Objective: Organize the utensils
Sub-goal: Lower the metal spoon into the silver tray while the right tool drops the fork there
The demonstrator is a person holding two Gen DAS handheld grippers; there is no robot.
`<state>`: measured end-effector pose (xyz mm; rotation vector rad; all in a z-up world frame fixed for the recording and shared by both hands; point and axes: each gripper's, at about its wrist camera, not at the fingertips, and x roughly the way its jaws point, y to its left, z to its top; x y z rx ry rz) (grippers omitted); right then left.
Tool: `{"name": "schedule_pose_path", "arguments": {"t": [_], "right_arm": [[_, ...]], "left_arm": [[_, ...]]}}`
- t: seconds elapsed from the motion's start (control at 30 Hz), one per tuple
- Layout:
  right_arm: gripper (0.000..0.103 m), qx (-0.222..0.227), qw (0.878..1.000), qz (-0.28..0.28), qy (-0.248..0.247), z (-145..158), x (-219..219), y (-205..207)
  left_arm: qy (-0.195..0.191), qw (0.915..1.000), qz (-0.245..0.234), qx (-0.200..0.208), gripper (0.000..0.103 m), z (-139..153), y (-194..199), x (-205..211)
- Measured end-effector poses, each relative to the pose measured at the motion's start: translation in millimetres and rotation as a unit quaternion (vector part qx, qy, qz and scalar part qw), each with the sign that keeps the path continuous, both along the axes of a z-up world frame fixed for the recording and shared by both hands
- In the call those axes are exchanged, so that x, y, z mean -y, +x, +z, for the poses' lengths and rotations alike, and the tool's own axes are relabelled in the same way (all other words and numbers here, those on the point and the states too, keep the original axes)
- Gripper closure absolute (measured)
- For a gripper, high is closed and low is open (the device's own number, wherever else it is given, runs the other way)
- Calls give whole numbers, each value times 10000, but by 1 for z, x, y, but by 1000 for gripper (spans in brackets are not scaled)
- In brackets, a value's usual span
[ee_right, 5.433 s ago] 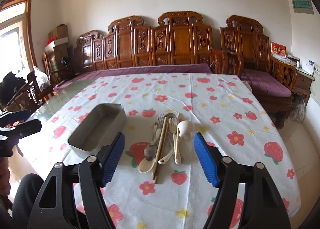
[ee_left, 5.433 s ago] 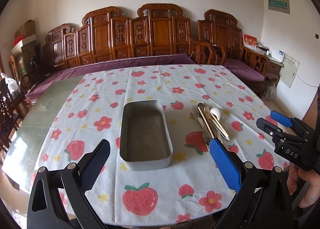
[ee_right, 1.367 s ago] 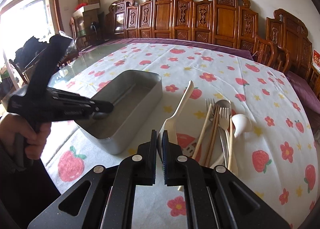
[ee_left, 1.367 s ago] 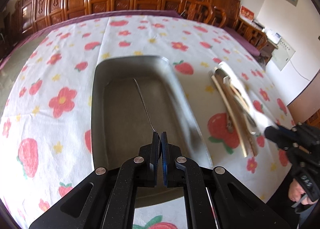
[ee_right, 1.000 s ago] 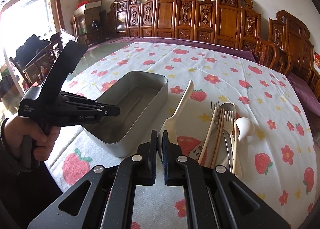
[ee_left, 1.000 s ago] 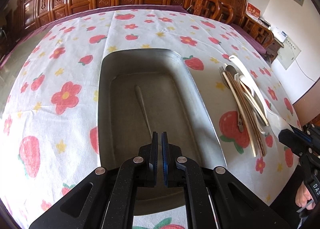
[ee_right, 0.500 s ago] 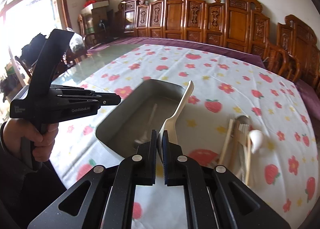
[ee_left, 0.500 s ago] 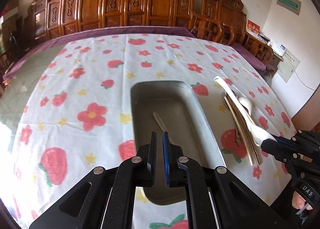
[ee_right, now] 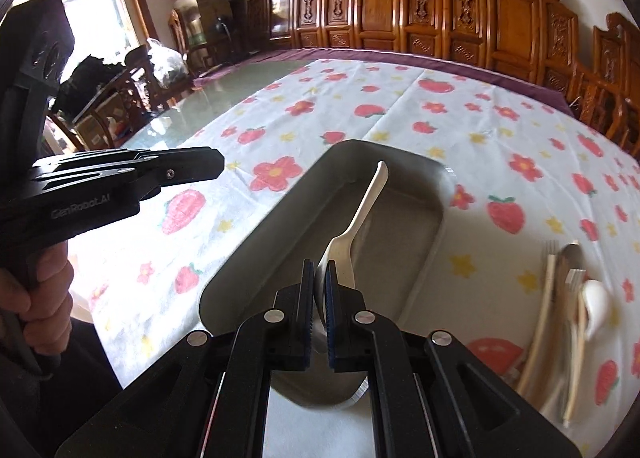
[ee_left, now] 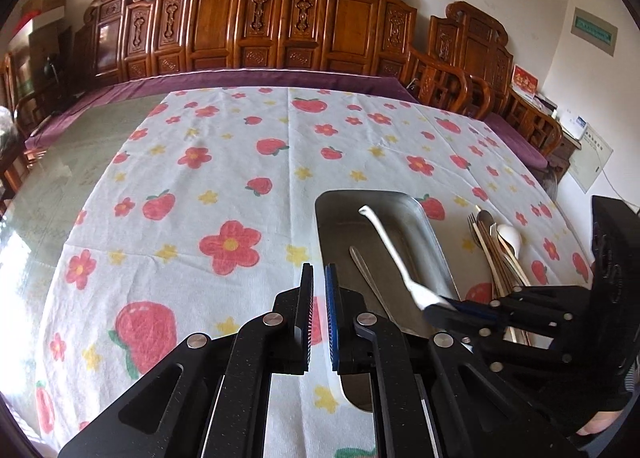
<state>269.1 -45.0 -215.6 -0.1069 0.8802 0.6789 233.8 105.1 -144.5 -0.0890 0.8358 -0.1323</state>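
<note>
Right wrist view shows the right gripper [ee_right: 318,278] at bottom center clamped on a white plastic spoon [ee_right: 360,213] above the metal tray [ee_right: 430,254], while the left gripper [ee_right: 218,165], closed and empty, is at left.

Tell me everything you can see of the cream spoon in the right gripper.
The cream spoon looks like matte plastic, one piece, with a slim handle flaring at its tip. The right gripper is shut on its bowl end, so the bowl is mostly hidden. It hangs over the metal tray, handle pointing away toward the far end. Whether it touches the tray is unclear.
</note>
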Motion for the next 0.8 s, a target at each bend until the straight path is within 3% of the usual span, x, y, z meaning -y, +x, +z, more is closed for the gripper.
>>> {"name": "schedule_pose_path", "arguments": {"t": [0.23, 0.37, 0.53, 0.8], "right_arm": [[87, -41, 9998, -34, 215, 6, 11, -1], [87, 186, 9994, -192, 204, 24, 34, -8], [87, 571, 9962, -645, -122, 43, 87, -16], [87, 577, 9868, -1380, -628, 21, 171, -3]], "left_arm": [[5, 10000, -71, 18, 97, 0, -1, 8], [-16, 9998, -189, 70, 88, 1, -2, 22], [-41, 9992, -385, 110, 72, 1, -5, 45], [-88, 9971, -735, 158, 71, -4, -13, 89]]}}
